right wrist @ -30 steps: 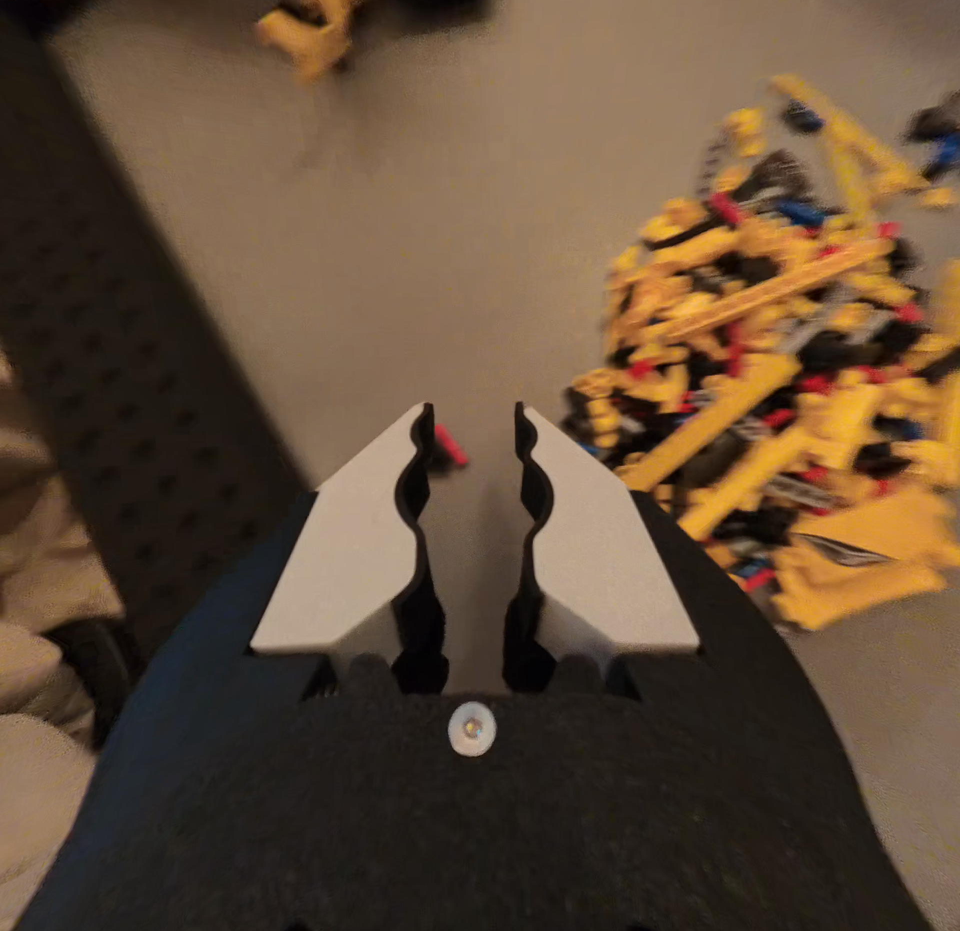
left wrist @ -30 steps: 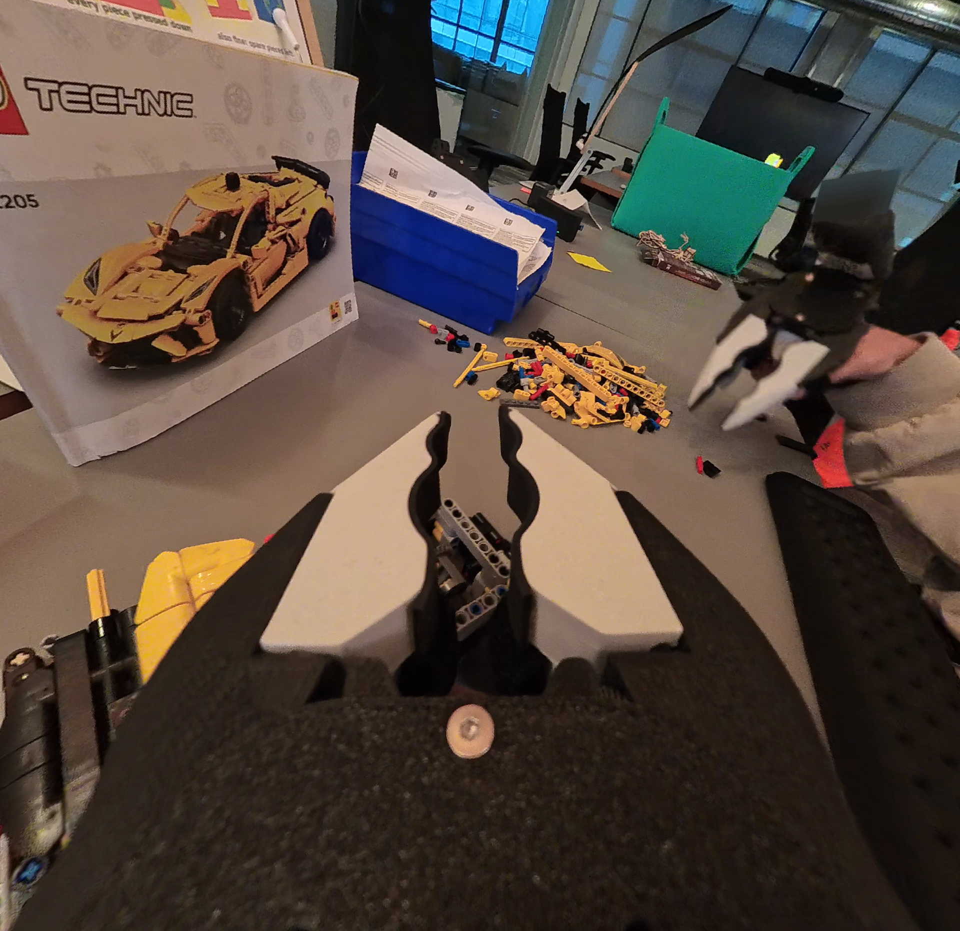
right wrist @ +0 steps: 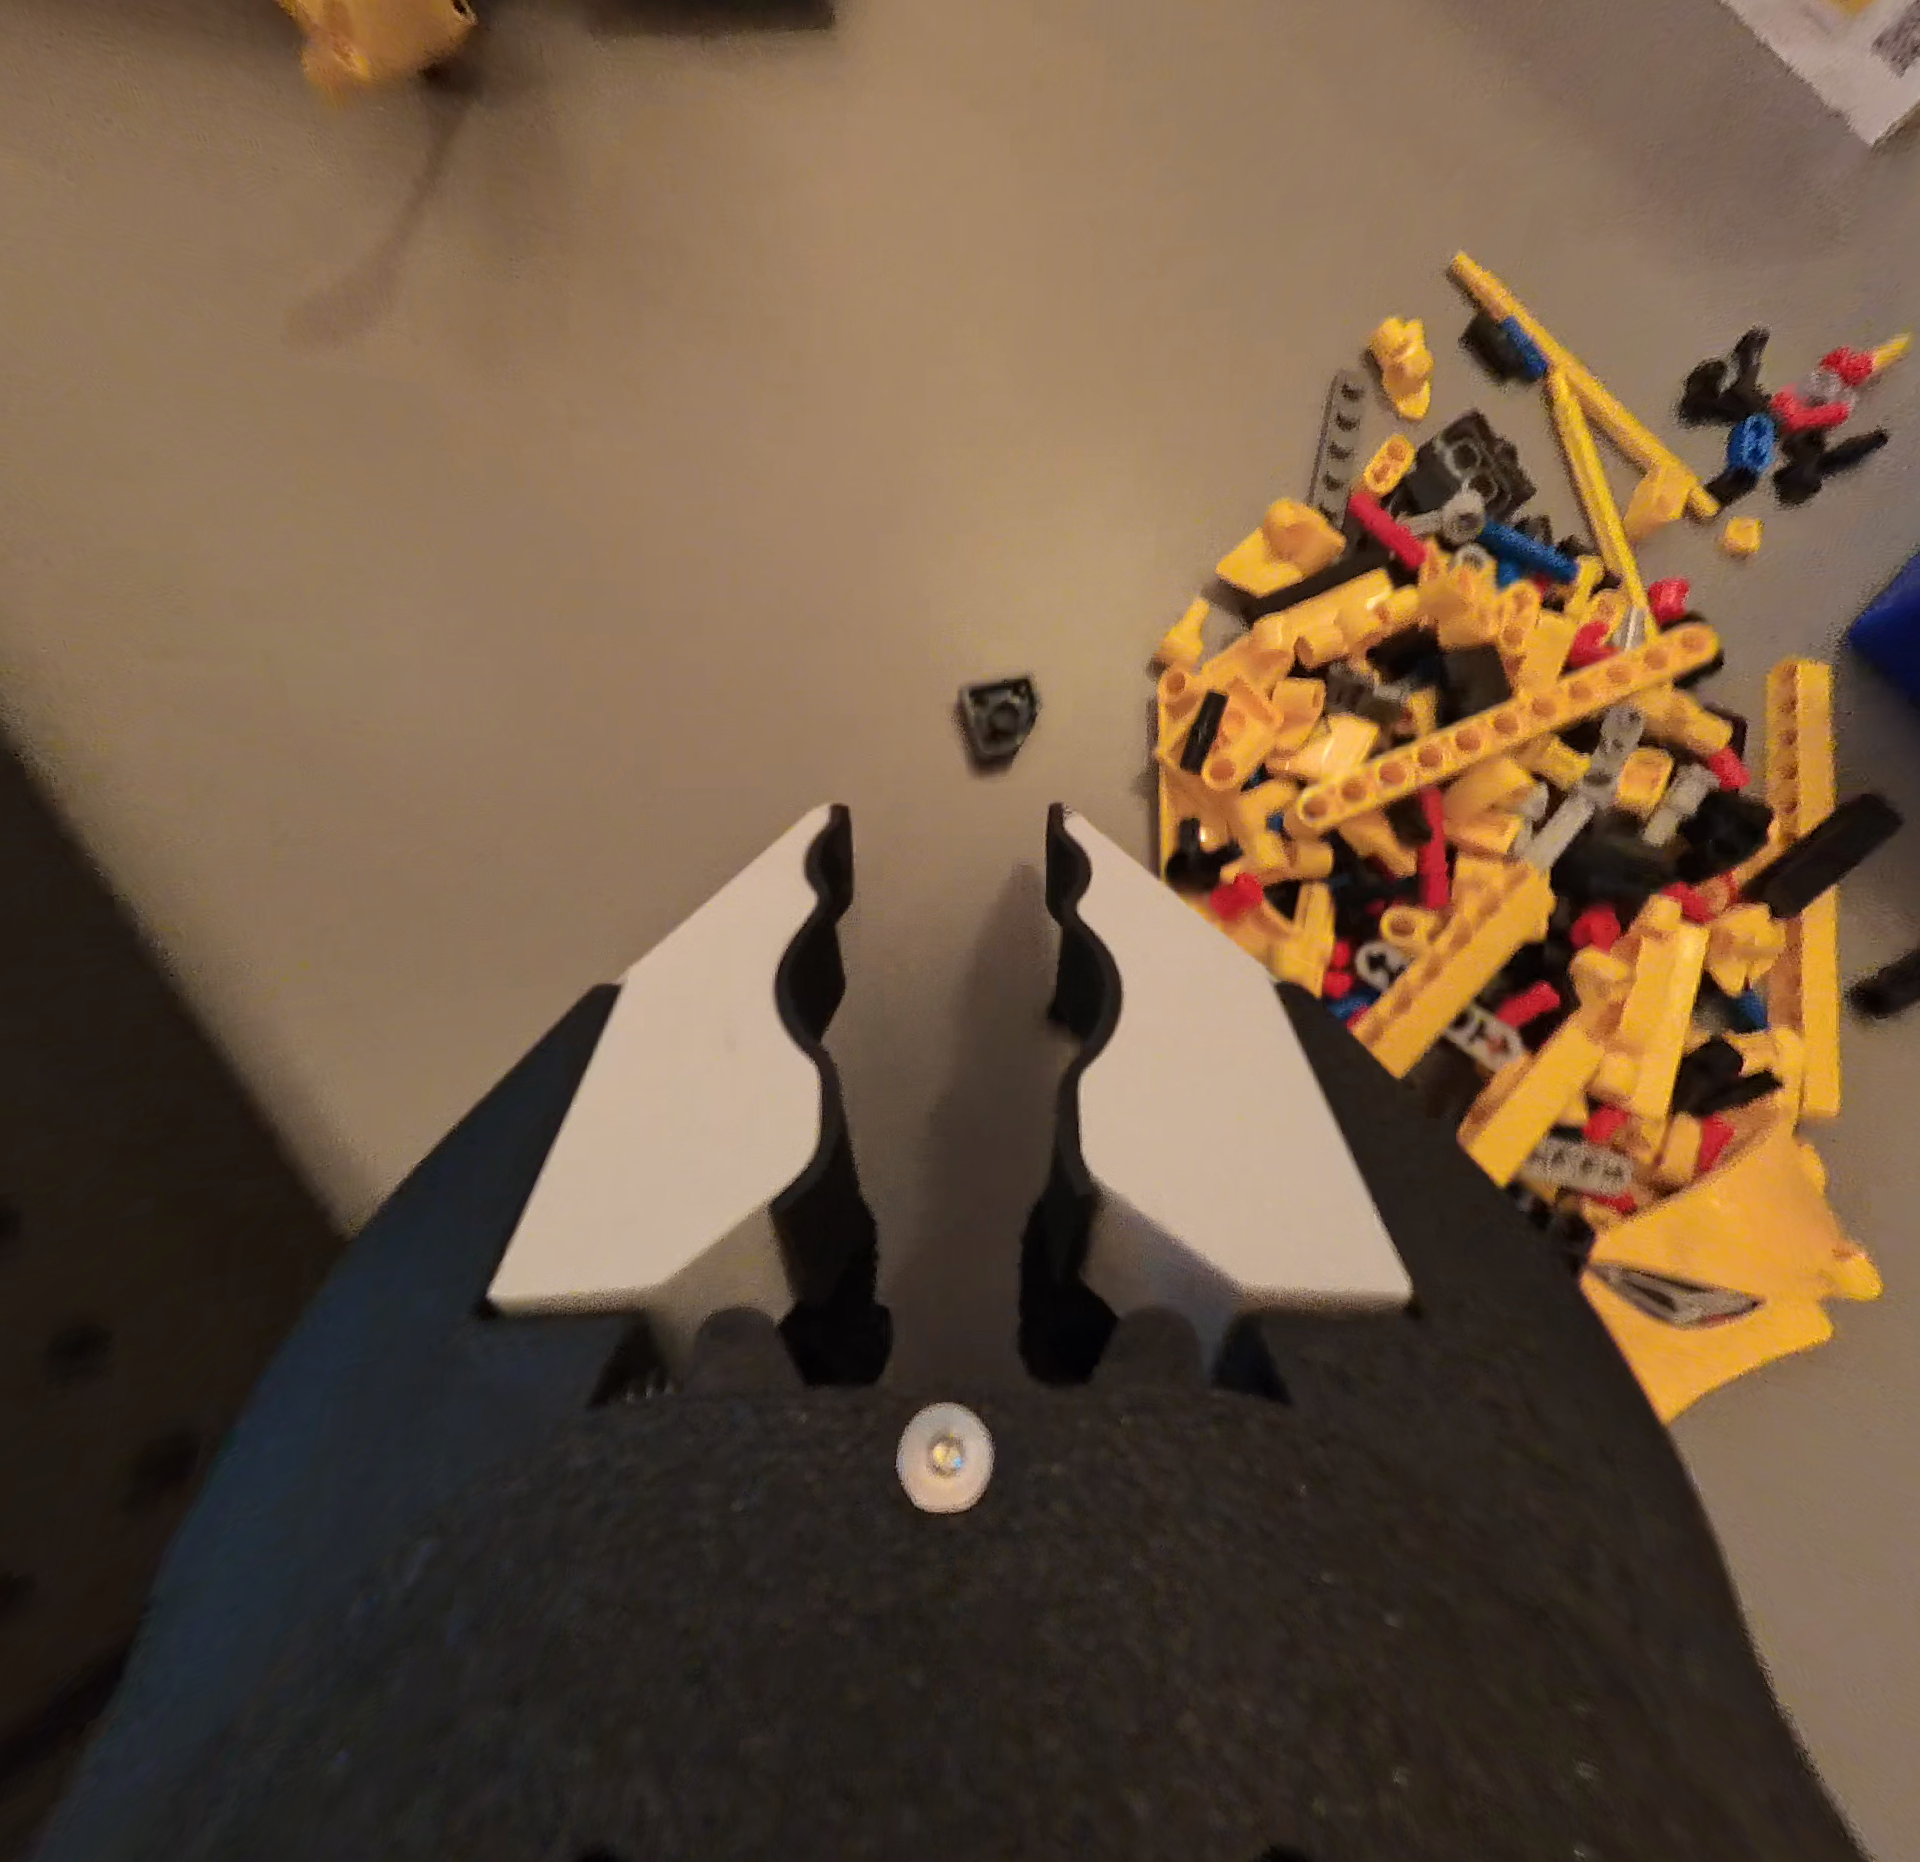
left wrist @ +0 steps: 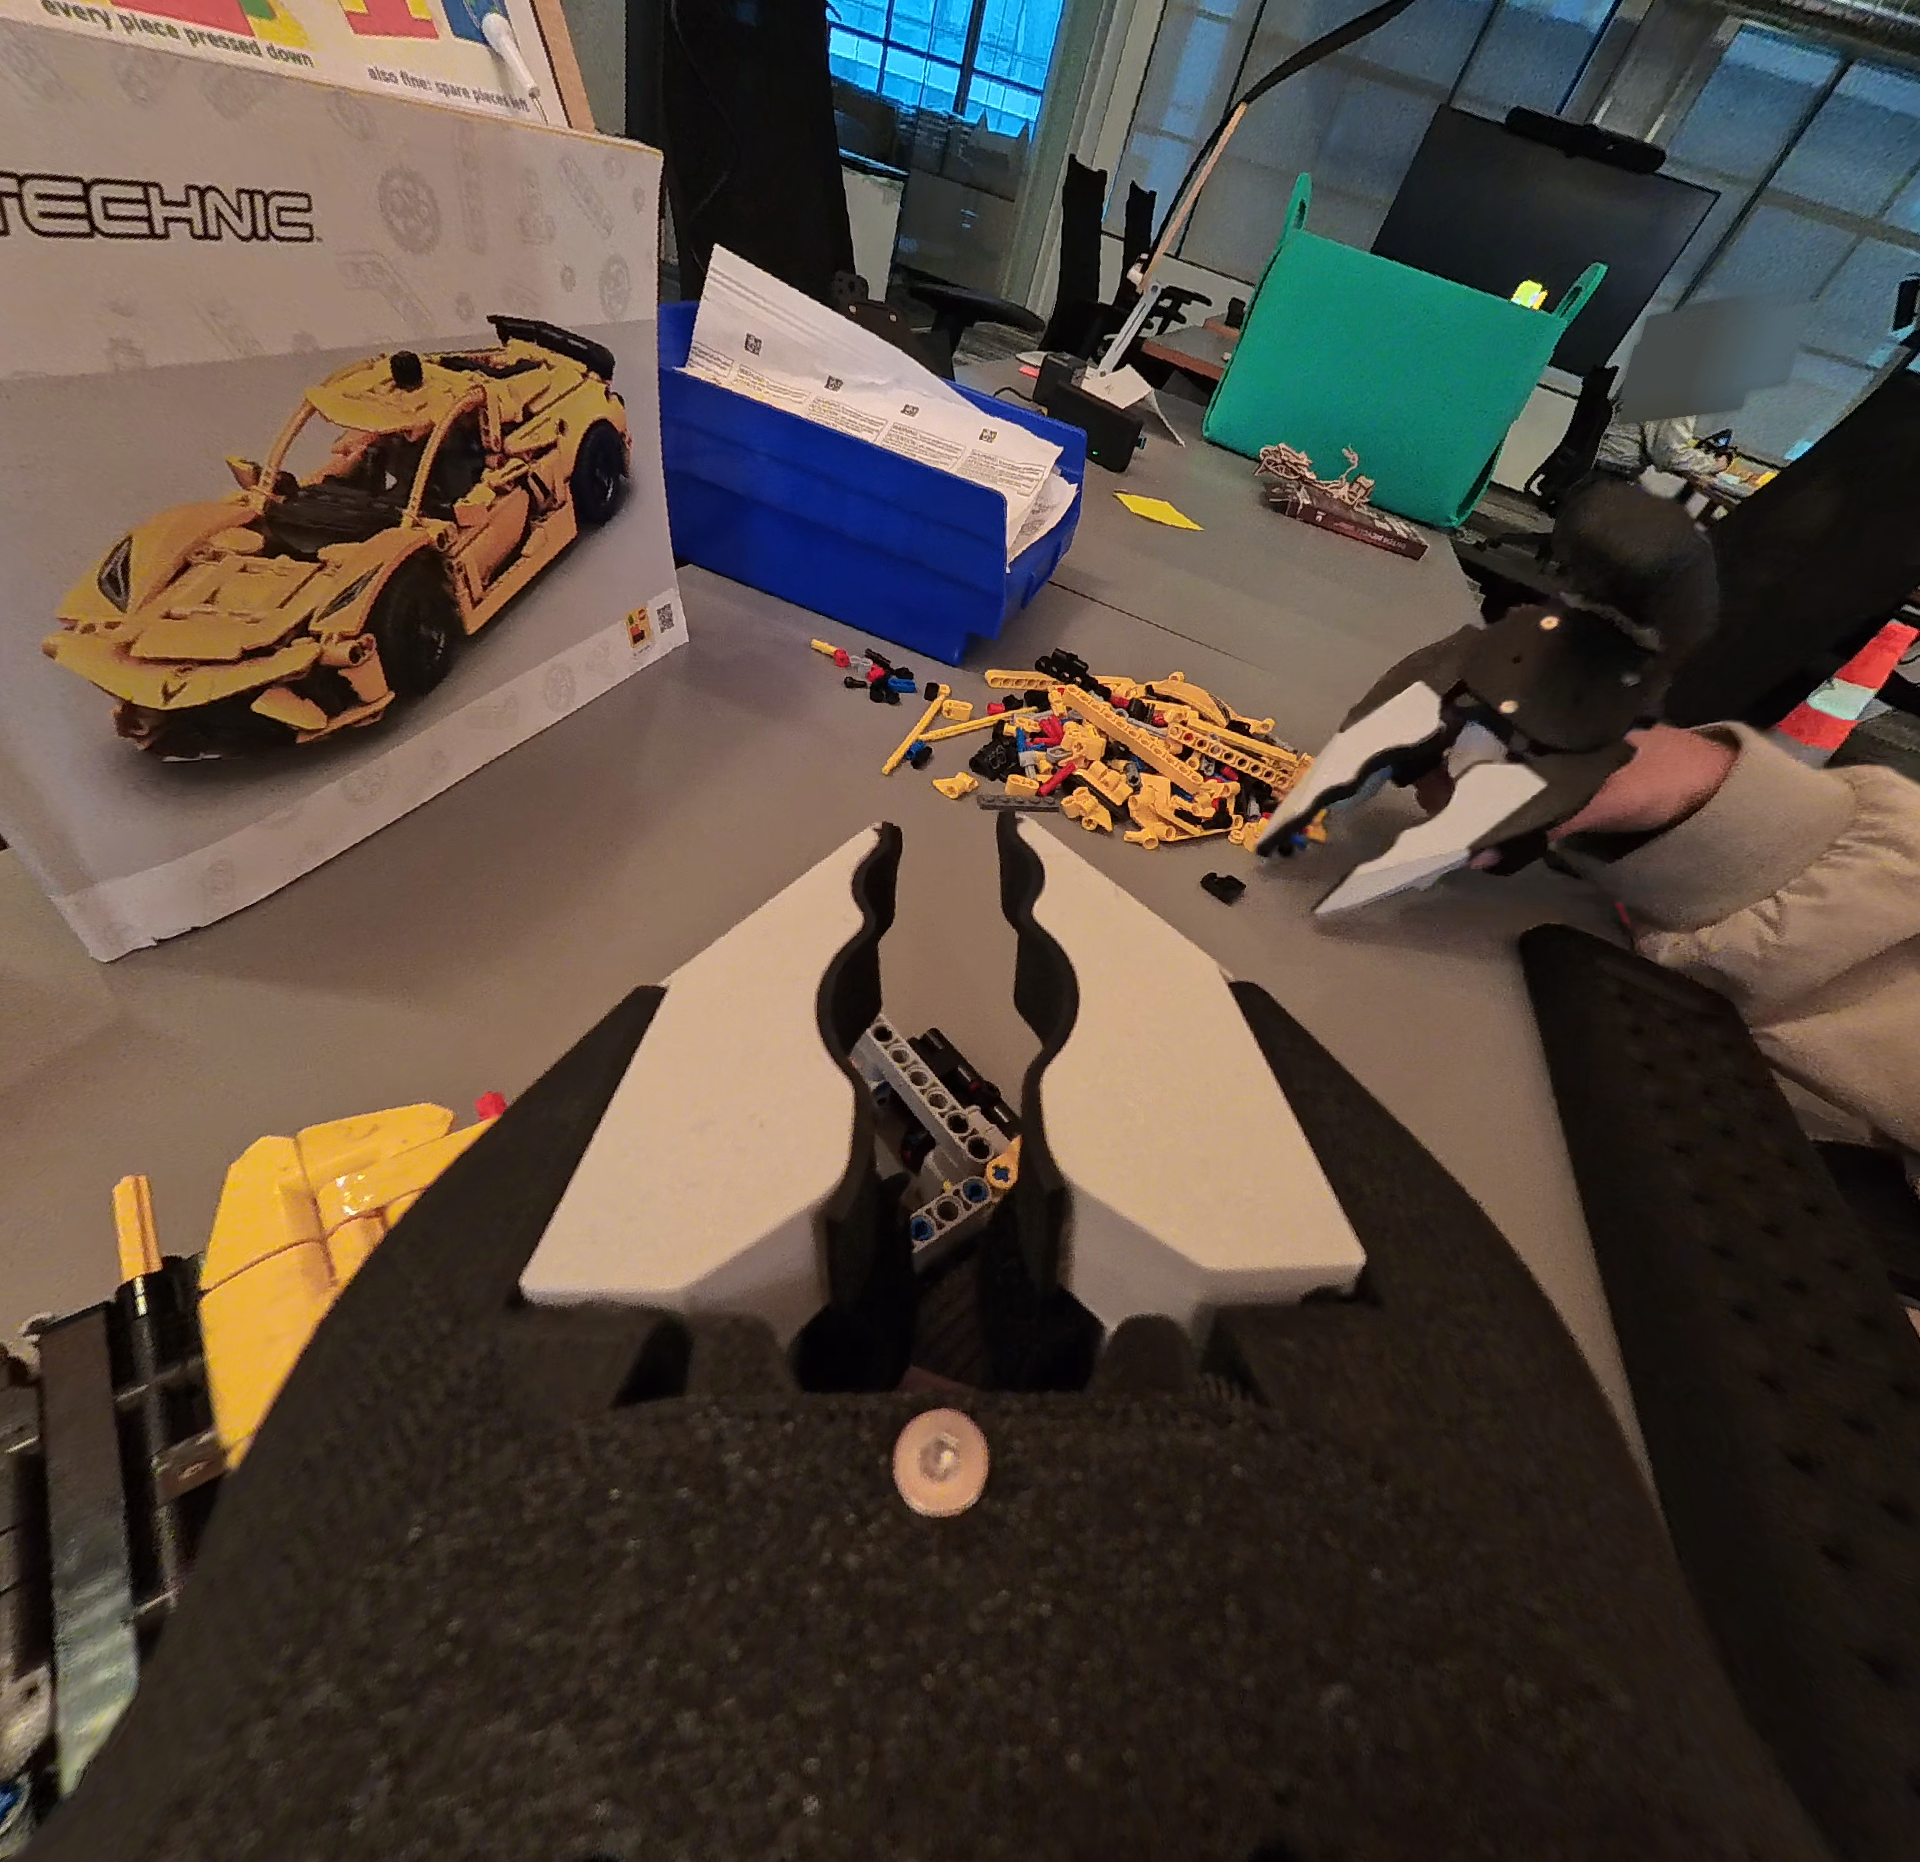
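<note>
Left gripper [left wrist: 945,836]: jaws nearly closed, pinching grey holed brick assembly [left wrist: 935,1126] deep between them, long axis running along fingers.

Right gripper [right wrist: 948,825]: jaws apart, holding nothing, tips low over table [right wrist: 623,462].

One small dark square piece [right wrist: 997,719] lies straight ahead of right tips, apart from them, near right gripper only.

One loose brick pile [right wrist: 1507,836], mostly yellow, just right of it.

One blue bin [left wrist: 862,534] and one box [left wrist: 312,482] stand at far side.
</note>
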